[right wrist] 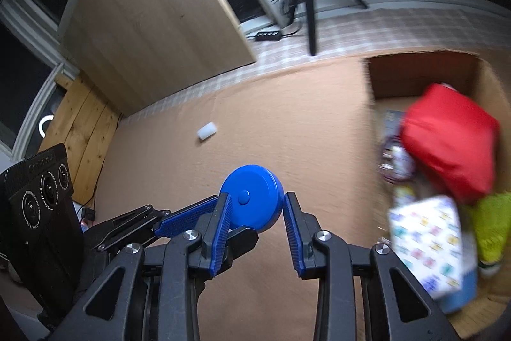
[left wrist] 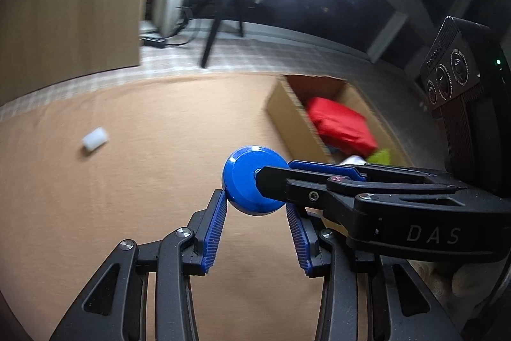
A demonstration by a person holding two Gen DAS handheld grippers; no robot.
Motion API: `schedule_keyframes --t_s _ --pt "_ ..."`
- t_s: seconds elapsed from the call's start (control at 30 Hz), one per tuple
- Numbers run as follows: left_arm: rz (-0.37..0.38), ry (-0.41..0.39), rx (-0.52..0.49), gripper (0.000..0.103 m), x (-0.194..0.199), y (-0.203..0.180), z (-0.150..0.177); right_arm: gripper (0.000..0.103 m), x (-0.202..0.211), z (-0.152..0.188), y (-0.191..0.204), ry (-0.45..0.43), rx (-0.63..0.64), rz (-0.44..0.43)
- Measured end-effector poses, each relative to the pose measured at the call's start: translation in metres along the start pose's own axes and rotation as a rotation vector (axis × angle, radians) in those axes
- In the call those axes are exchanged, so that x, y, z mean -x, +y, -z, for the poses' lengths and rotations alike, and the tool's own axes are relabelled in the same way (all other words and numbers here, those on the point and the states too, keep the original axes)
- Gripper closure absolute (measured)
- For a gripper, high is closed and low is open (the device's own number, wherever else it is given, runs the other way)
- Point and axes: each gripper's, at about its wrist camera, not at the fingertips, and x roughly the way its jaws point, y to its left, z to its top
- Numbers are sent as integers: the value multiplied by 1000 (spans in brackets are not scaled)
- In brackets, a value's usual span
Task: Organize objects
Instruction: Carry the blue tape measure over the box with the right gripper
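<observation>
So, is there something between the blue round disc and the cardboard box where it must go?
Nothing visible. Both grippers hold the blue disc above bare brown cloth; the open cardboard box lies beyond, already holding a red bag.

The disc (right wrist: 252, 200) sits between my fingertips, above the cloth (right wrist: 255, 117). A small cylinder (right wrist: 207, 130) lies beyond-left; the cardboard box (right wrist: 370, 79) stands right, holding a pouch (right wrist: 447, 143).

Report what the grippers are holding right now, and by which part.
Both grip one blue round disc: right gripper pinches its rim; left gripper also clamps it, the exact contact unclear.
</observation>
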Motion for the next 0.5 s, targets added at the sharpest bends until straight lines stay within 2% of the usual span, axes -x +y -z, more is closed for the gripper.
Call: schedule_keyframes --t_s 0.3,0.5 --pt "91 25 -102 61 -23 -86 -2 73 62 24 -60 -59 -61 75" --pt "152 62 -161 61 -47 -136 1 73 87 38 -100 -78 -118 116"
